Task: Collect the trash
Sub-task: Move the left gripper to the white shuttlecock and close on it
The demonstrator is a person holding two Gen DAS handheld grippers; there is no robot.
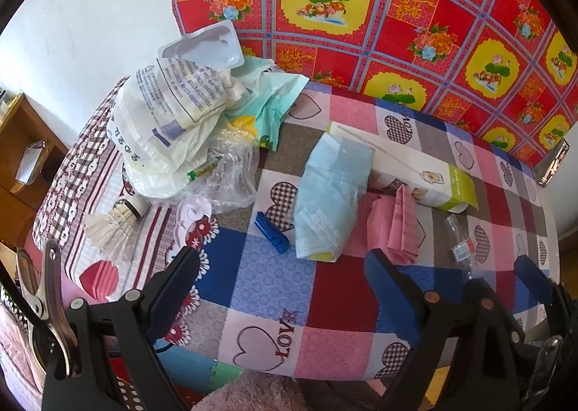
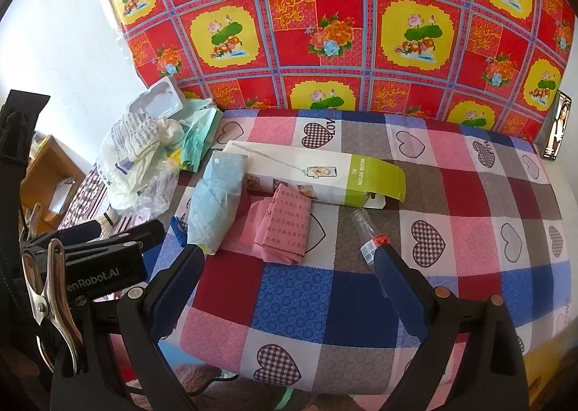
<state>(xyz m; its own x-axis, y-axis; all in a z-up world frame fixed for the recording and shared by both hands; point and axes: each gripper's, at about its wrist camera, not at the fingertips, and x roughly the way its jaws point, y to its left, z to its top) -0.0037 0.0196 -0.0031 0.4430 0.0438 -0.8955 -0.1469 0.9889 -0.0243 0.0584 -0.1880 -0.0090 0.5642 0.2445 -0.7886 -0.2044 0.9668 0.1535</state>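
Note:
Trash lies on a patchwork heart cloth: a crumpled blue face mask, folded pink paper, a white and green selfie-stick box, and a small clear plastic bottle. A heap of plastic bags and wrappers sits at the far left. My left gripper hangs open just short of the mask, holding nothing. My right gripper is open near the pink paper, and its right finger overlaps the bottle's base.
A blue clothespin and a shuttlecock lie left of the mask. A phone leans on the red floral cloth at the back right. A wooden shelf stands to the left. Bare cloth stretches to the right.

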